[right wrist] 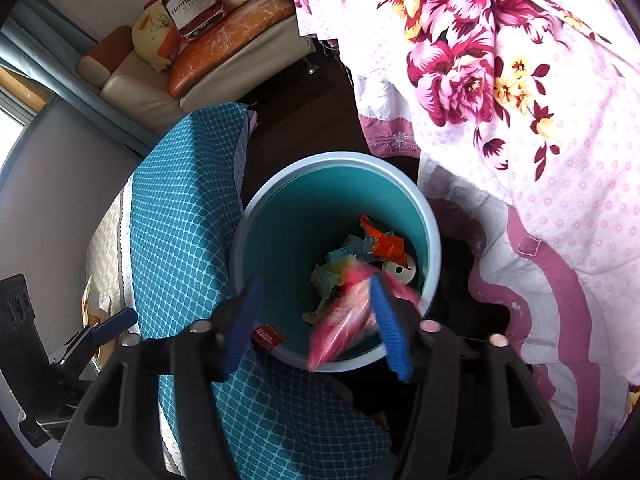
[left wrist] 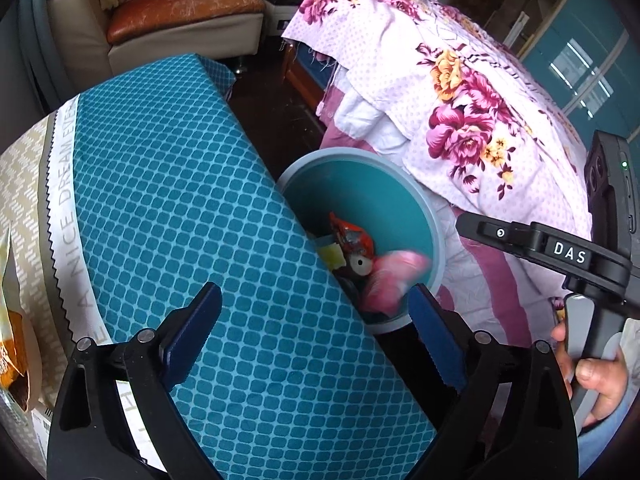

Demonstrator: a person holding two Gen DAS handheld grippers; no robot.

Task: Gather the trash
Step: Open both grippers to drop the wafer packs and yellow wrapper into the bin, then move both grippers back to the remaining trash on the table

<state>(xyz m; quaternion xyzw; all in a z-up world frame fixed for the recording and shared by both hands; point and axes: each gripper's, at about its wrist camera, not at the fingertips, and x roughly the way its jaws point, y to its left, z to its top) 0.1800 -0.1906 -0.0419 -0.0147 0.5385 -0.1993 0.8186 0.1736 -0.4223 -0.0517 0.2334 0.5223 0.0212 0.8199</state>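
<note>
Fingers, right: we have the right gripper [right wrist: 316, 324] spread partway above the bin [right wrist: 434, 240]; its blue fingers [right wrist: 390, 328] do not press on anything, and a blurred pink wrapper [right wrist: 344, 320] hangs between them, seemingly dropping free.
Fingers, left: our left gripper [left wrist: 316, 332] stands wide and empty, one finger [left wrist: 192, 332] over the teal mattress [left wrist: 180, 200], the other at the bin's near rim.
Trash, where: the pink wrapper shows at 5 o'clock inside the bin mouth in the left view, smeared by motion; whether it has landed we cannot tell.
Bin contents: an orange-red wrapper [right wrist: 382, 240] at 1 o'clock, yellow-green paper [right wrist: 328, 276] near the centre, a pale round piece with a hole [right wrist: 400, 270] at 3 o'clock.
Done so far: we judge several pieces already collected, with the pink one going in now.
Left to do: a small red packet [right wrist: 270, 338] lies at 8 o'clock on the bin's rim, against the mattress edge; we judge it still needs pushing in. An orange snack bag [left wrist: 14, 344] at the left view's 9 o'clock edge may be trash too; we cannot say.
Surroundings: a floral quilt [right wrist: 500, 80] crowds the bin from 3 o'clock, the mattress from 9 o'clock; a sofa [right wrist: 152, 92] sits at 11 o'clock, well apart.
In the way: we have the bin wedged between the two, so only the route from above is open.
</note>
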